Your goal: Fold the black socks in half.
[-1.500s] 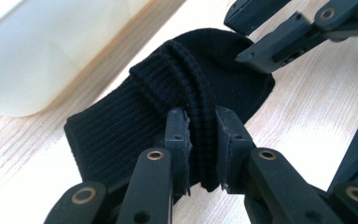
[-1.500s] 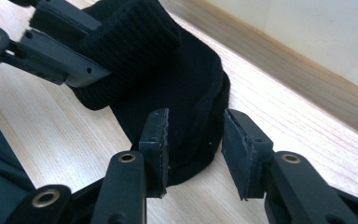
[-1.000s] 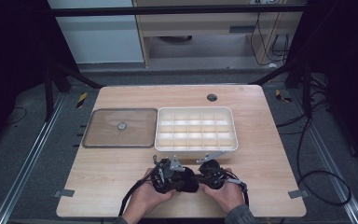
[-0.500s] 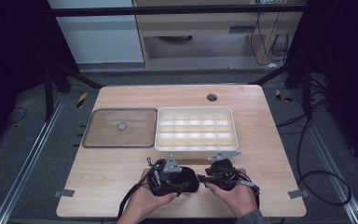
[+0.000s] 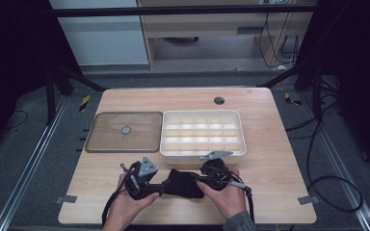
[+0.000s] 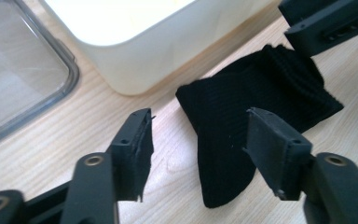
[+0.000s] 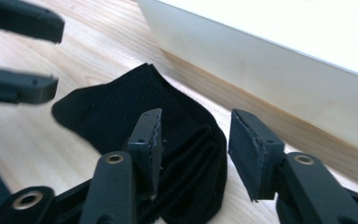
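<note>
Both hands have drawn apart since the earlier frame, when the two grippers sat huddled together at the near edge of the table [image 5: 279,144]. Now the left gripper [image 5: 160,186] sits further left, the right gripper [image 5: 201,180] holds near the middle, and a black sock [image 5: 185,183] lies stretched out between them.

Jaws on both sides have just been opening. From the left gripper view, the left gripper [image 6: 198,140] stands with a fair gap between its pads, and the sock [image 6: 242,116] lies flat on the wood beyond them, its toe end reaching into the gap, neither pad pressing on it. Up in the far right corner of that view, the other gripper's black jaws hover over the sock's ribbed cuff.

Over to the right gripper view: the right gripper [image 7: 193,140] is parted too, moderately wide. The sock [image 7: 121,116] sits folded just under and behind its left pad, the layered cuff bunched below the gap; whether that pad brushes the cloth, I cannot tell, but nothing is clamped. The left gripper's jaws show at the far left of this view, clear of the sock's other end.

So the sock rests on the table near the person, released. Just beyond it stands the white divided box [image 5: 202,134], its near wall close to the sock. Left of the box lies the clear flat lid [image 5: 125,131], flat on the table.
</note>
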`<move>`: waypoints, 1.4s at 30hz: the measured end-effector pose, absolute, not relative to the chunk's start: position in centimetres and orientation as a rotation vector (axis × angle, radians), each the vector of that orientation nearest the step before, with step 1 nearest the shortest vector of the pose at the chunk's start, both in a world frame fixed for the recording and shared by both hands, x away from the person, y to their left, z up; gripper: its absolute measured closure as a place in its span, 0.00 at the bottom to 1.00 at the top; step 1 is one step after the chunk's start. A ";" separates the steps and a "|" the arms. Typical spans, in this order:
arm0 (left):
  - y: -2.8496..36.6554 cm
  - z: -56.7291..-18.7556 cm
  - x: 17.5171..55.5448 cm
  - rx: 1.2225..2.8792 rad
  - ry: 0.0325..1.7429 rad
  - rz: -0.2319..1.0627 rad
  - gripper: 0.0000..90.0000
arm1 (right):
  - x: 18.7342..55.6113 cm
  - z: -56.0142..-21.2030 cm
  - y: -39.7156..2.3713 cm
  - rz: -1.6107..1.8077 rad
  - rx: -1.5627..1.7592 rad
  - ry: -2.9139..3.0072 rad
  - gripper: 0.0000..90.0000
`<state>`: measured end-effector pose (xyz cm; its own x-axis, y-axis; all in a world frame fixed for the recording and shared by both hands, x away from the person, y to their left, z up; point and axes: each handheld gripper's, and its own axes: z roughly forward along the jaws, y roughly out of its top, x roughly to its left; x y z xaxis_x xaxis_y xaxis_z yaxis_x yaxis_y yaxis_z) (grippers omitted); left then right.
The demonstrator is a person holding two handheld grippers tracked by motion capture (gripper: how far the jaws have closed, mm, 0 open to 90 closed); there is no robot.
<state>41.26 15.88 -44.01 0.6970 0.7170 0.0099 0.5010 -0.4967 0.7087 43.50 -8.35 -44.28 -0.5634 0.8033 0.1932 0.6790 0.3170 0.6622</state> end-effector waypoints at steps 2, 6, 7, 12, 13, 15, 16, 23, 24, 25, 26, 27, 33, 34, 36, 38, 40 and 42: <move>15.9 -44.4 41.1 2.213 0.925 0.387 0.42 | 43.7 -44.6 -7.9 1.068 1.374 2.404 0.57; 16.1 -45.5 41.5 2.218 0.954 0.344 0.38 | 43.9 -45.3 -7.4 1.069 1.410 2.378 0.55; 16.1 -45.8 41.7 2.225 0.964 0.331 0.38 | 44.0 -45.5 -7.3 1.070 1.420 2.370 0.54; 16.4 -46.8 41.4 2.240 0.961 0.272 0.40 | 44.2 -46.2 -7.2 1.012 1.417 2.390 0.54; 16.4 -46.9 41.3 2.251 0.957 0.268 0.42 | 44.1 -46.3 -7.2 1.003 1.411 2.398 0.54; 16.4 -47.2 41.2 2.254 0.959 0.245 0.48 | 44.0 -46.5 -7.4 0.995 1.412 2.415 0.53; 16.5 -47.2 41.2 2.249 0.966 0.237 0.51 | 43.9 -46.6 -7.4 0.992 1.409 2.424 0.53; 16.4 -47.5 41.4 2.270 0.984 0.189 0.73 | 43.4 -47.6 -7.8 0.959 1.392 2.489 0.51; 16.4 -47.5 41.4 2.270 0.984 0.189 0.77 | 43.3 -47.6 -7.9 0.963 1.392 2.491 0.52; 16.4 -47.5 41.4 2.278 0.978 0.182 0.79 | 43.2 -47.7 -7.9 0.961 1.393 2.493 0.52; 16.3 -47.5 41.4 2.280 0.975 0.184 0.81 | 43.0 -47.6 -7.9 0.956 1.391 2.502 0.52; 16.4 -47.5 41.4 2.283 0.971 0.182 0.83 | 43.0 -47.6 -7.8 0.956 1.383 2.506 0.52; 16.6 -47.4 41.6 2.298 0.950 0.171 0.91 | 42.5 -47.5 -7.8 0.934 1.345 2.544 0.58; 16.7 -47.4 41.6 2.299 0.949 0.168 0.91 | 42.5 -47.5 -7.8 0.929 1.335 2.549 0.58; 16.9 -47.5 41.6 2.294 0.958 0.164 0.92 | 42.3 -47.4 -7.8 0.935 1.337 2.547 0.57; 17.0 -47.4 41.5 2.301 0.962 0.159 0.92 | 42.2 -47.4 -7.8 0.938 1.329 2.550 0.56; 17.3 -47.2 41.3 2.321 0.958 0.167 0.92 | 42.0 -47.5 -7.5 0.925 1.324 2.578 0.57; 17.5 -47.1 41.0 2.328 0.962 0.165 0.92 | 42.1 -47.4 -7.4 0.930 1.308 2.579 0.57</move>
